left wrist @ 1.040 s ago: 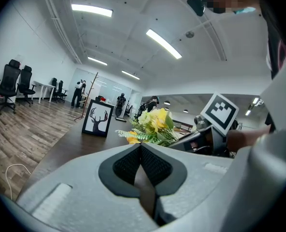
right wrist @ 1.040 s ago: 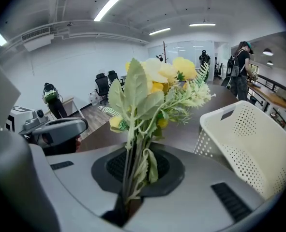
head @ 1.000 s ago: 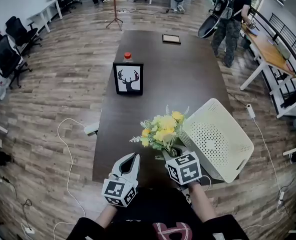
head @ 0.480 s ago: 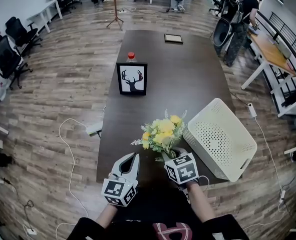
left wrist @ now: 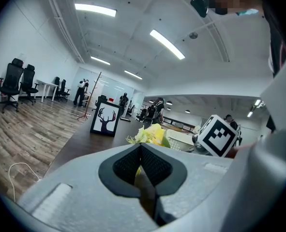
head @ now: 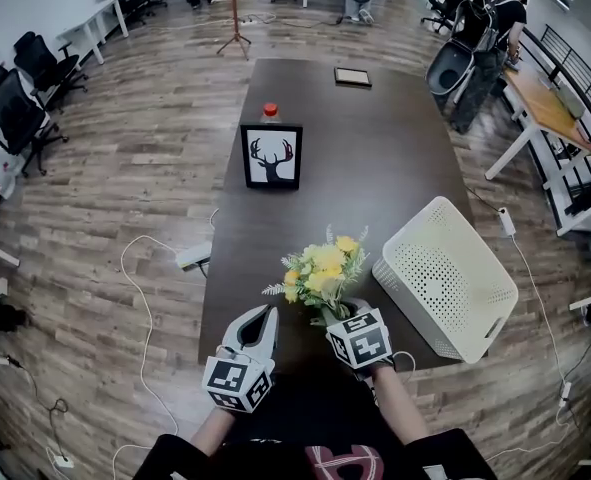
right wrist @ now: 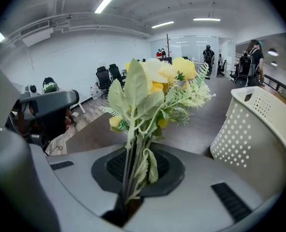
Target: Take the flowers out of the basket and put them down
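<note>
A bunch of yellow flowers (head: 320,266) with pale green leaves stands upright over the near end of the dark table (head: 355,158). My right gripper (head: 342,312) is shut on its stems. In the right gripper view the stems (right wrist: 133,178) run down between the closed jaws and the blooms (right wrist: 157,79) fill the centre. The white perforated basket (head: 445,280) lies tilted at the table's right edge, just right of the flowers, and nothing shows inside it. My left gripper (head: 268,316) hovers at the table's near edge, left of the flowers, jaws together with nothing in them.
A framed deer picture (head: 271,157) stands mid-table with a red-capped bottle (head: 270,110) behind it. A small dark frame (head: 353,77) lies at the far end. A power strip (head: 192,258) and cables lie on the floor to the left. A person (head: 480,38) stands far right.
The right gripper and the flowers have sunk a little and drawn slightly left, away from the basket. The left gripper has barely shifted.
</note>
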Available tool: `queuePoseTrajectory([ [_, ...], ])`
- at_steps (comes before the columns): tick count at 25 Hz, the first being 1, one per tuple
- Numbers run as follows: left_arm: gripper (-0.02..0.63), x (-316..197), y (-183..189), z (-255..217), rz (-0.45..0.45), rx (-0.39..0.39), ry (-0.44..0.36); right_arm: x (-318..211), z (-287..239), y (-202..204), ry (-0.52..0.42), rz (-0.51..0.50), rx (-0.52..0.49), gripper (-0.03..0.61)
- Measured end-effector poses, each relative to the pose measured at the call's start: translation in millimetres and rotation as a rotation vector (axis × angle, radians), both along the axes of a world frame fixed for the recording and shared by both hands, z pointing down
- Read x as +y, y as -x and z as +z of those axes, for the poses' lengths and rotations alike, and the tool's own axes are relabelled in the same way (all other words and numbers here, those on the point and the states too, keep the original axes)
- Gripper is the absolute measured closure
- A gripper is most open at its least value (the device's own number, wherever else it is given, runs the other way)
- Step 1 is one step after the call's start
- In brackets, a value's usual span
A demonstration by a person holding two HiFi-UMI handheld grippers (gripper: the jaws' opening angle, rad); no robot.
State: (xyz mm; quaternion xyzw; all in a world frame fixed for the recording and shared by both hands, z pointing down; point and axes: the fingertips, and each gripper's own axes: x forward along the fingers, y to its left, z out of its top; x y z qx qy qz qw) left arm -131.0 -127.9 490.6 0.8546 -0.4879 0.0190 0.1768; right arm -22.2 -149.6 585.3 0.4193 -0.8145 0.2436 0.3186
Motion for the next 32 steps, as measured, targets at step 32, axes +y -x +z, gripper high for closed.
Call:
queuePoseTrajectory([
  [32,0.606,0.2,24.2,-0.5,-0.093,-0.021,-0.005,1.7,69.7,4.2,0.142,-0.020,0.024,0.532],
])
